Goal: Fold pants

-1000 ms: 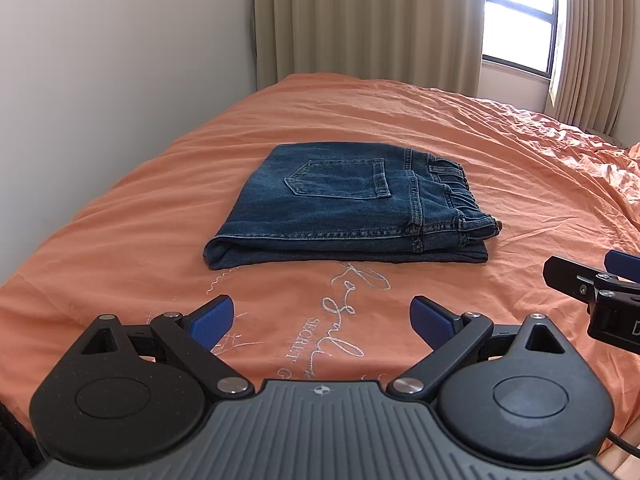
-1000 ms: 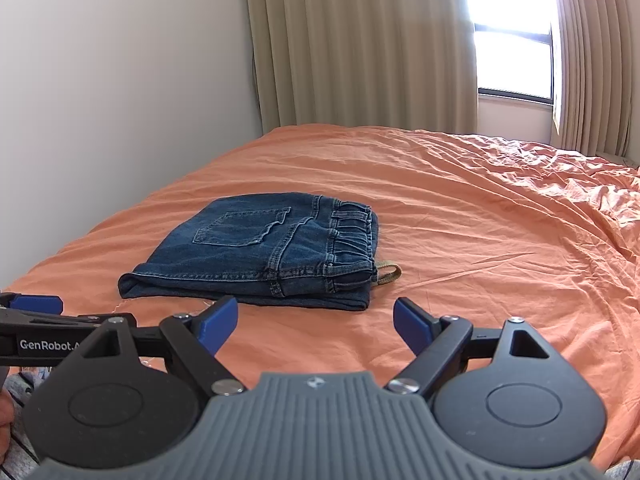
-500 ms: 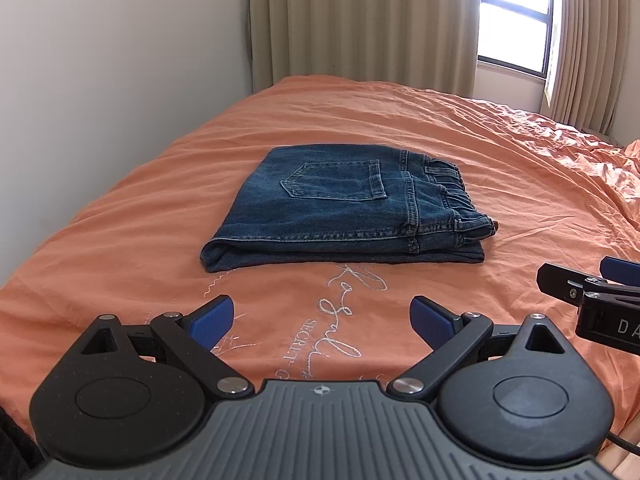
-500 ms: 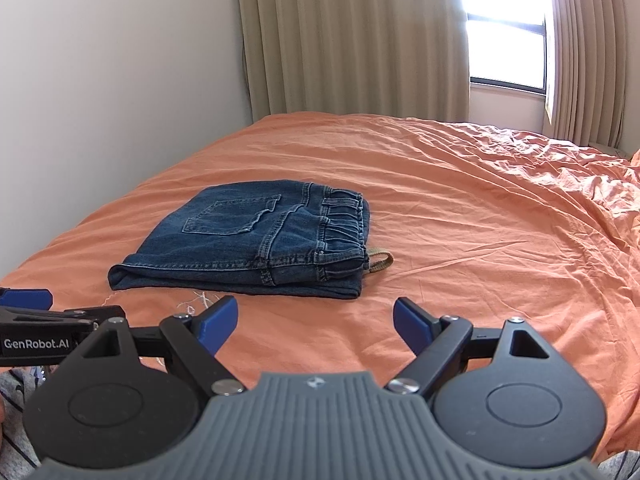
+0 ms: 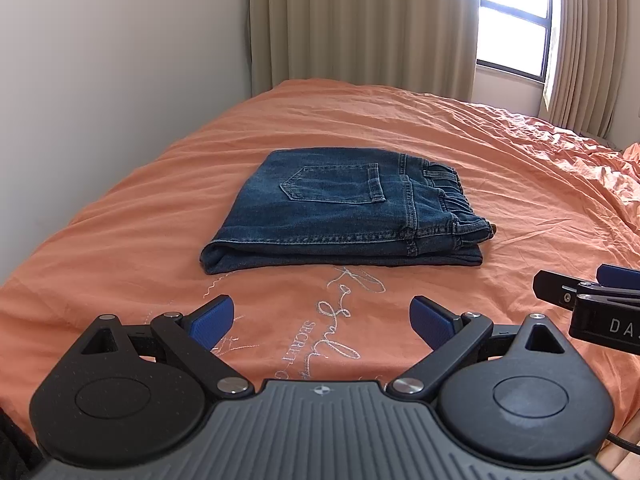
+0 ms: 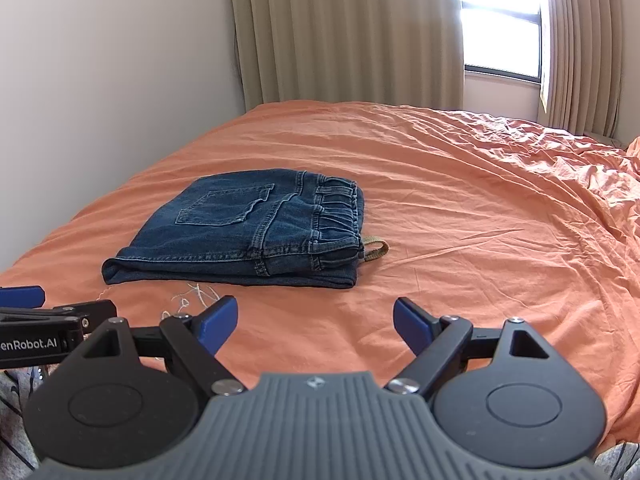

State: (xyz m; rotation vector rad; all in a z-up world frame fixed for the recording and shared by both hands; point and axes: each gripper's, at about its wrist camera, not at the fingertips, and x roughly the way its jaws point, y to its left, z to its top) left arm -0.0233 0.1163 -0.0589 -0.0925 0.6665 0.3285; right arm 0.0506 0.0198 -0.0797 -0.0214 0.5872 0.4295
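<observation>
A pair of dark blue jeans (image 5: 344, 212) lies folded into a compact rectangle on the orange bed, back pocket up, waistband to the right. It also shows in the right wrist view (image 6: 248, 232), with a tan strap loop (image 6: 376, 250) sticking out at its right edge. My left gripper (image 5: 322, 322) is open and empty, held above the bed near its front edge, short of the jeans. My right gripper (image 6: 316, 322) is open and empty, also short of the jeans. Each gripper shows at the edge of the other's view.
The orange bedspread (image 5: 500, 168) has white embroidered lettering (image 5: 340, 320) just in front of the jeans. A white wall (image 5: 100, 80) runs along the bed's left side. Beige curtains (image 5: 360, 24) and a bright window (image 5: 512, 36) stand behind the bed.
Both grippers have drawn back a little from the jeans and stayed open. The jeans have not moved.
</observation>
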